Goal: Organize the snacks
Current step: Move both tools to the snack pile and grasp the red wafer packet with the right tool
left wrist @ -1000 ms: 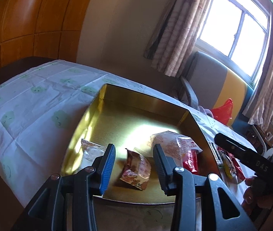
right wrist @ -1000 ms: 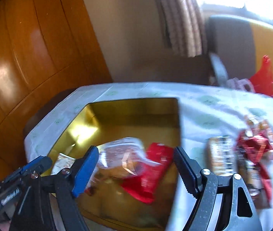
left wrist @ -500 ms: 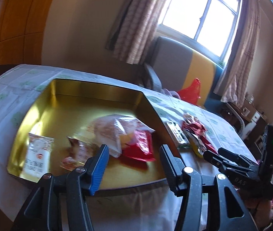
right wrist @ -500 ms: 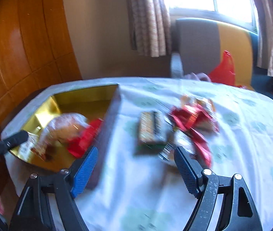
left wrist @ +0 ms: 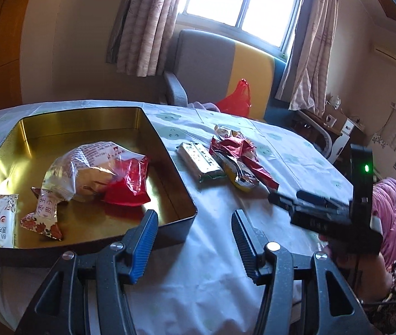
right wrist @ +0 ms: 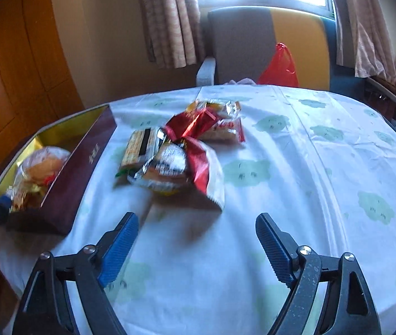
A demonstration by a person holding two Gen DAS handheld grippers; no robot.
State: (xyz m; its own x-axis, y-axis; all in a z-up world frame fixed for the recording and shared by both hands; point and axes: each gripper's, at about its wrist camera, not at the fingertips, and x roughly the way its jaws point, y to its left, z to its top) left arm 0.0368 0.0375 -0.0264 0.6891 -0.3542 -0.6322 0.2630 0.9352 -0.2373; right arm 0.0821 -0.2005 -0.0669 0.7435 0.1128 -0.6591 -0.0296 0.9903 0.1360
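A gold-lined tin [left wrist: 167, 150] on the table holds a clear bag of pastry [left wrist: 86, 167], a red packet [left wrist: 131, 184], a small patterned packet [left wrist: 44, 215] and a white packet [left wrist: 1, 220]. To its right on the cloth lies a pile of snacks [left wrist: 234, 159]: a white bar packet [left wrist: 199, 162], red wrappers and a yellow packet. My left gripper [left wrist: 193, 213] is open and empty, over the tin's near right corner. My right gripper [right wrist: 197, 217] faces the snack pile [right wrist: 181, 150] from the near side. Its jaws are opening with nothing between them. The tin's dark wall [right wrist: 86, 162] is at its left.
The round table carries a white cloth with green prints [right wrist: 323, 153]. Behind it stand a grey and yellow chair [left wrist: 212, 64] and a red plastic bag [left wrist: 235, 99]. A pink blanket [left wrist: 393, 215] lies at the right. Wooden panelling [right wrist: 8, 69] is on the left.
Both grippers swung right, from over the tin's contents toward the loose pile. The left jaws spread wider, away from the small patterned packet, which stays in the tin.
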